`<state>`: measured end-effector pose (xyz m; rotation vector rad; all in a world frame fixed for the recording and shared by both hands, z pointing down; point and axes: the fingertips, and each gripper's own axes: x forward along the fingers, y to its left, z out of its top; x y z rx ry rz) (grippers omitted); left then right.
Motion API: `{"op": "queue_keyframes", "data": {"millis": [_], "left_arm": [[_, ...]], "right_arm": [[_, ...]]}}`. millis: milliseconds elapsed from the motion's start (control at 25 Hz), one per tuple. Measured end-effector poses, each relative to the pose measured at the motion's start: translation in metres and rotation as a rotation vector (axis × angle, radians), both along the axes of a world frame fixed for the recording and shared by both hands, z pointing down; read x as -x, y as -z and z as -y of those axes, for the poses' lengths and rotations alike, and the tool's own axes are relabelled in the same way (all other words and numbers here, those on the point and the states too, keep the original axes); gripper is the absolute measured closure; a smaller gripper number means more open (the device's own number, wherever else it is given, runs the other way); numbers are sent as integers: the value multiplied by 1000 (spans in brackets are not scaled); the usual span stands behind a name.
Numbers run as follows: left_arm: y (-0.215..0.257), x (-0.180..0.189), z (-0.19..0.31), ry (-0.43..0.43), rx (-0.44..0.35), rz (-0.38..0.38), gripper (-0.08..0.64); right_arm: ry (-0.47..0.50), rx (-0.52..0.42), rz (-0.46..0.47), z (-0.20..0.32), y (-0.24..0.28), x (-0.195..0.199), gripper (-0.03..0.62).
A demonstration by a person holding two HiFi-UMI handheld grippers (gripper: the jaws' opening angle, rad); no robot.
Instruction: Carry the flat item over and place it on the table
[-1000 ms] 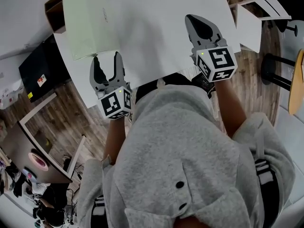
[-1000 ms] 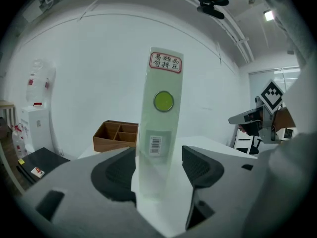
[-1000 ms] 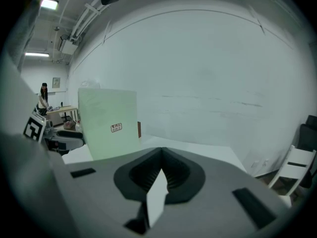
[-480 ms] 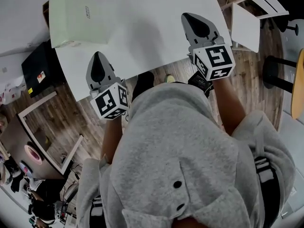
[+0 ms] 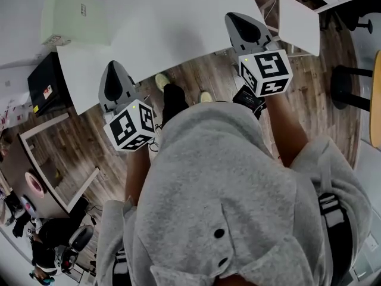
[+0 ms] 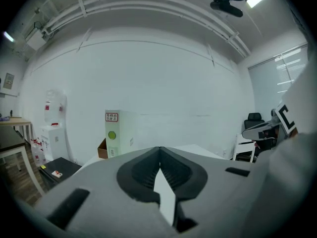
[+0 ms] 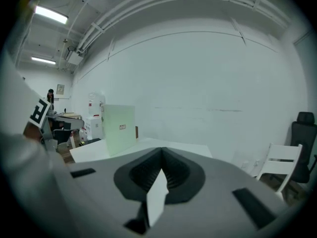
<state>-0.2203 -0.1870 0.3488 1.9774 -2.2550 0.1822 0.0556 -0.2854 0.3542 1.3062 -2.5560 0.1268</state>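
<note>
A white table [image 5: 178,28] fills the top of the head view, and a pale green box [image 5: 74,16] stands on its far left. No separate flat item shows against the white top. My left gripper [image 5: 114,69] is shut over the table's near left edge. My right gripper [image 5: 233,19] is shut over the near right edge. In the left gripper view the fingertips [image 6: 159,148] meet, with the green box [image 6: 118,133] ahead. In the right gripper view the fingertips [image 7: 161,150] also meet. A white sliver shows in the slit behind each pair; I cannot tell what it is.
Wooden floor [image 5: 202,76] and the person's shoes [image 5: 169,91] show between the table edge and the body. A black cabinet [image 5: 44,82] stands left of the table. A white chair [image 5: 303,16] and a dark stool [image 5: 348,85] stand to the right. A water dispenser [image 6: 52,128] stands by the wall.
The left jaws went from wide open to shut. The table and green box slid up and left in the head view, and floor and shoes now show before the table edge.
</note>
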Motion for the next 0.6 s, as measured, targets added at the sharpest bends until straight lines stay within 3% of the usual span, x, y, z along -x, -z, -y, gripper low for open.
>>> {"op": "queue_keyframes", "data": {"millis": [280, 600], "left_arm": [[6, -28, -45, 38, -18, 13, 538], [16, -41, -71, 56, -44, 22, 538]], "right_arm": [[40, -23, 26, -36, 2, -29, 572], [74, -46, 37, -57, 8, -34, 572]]}}
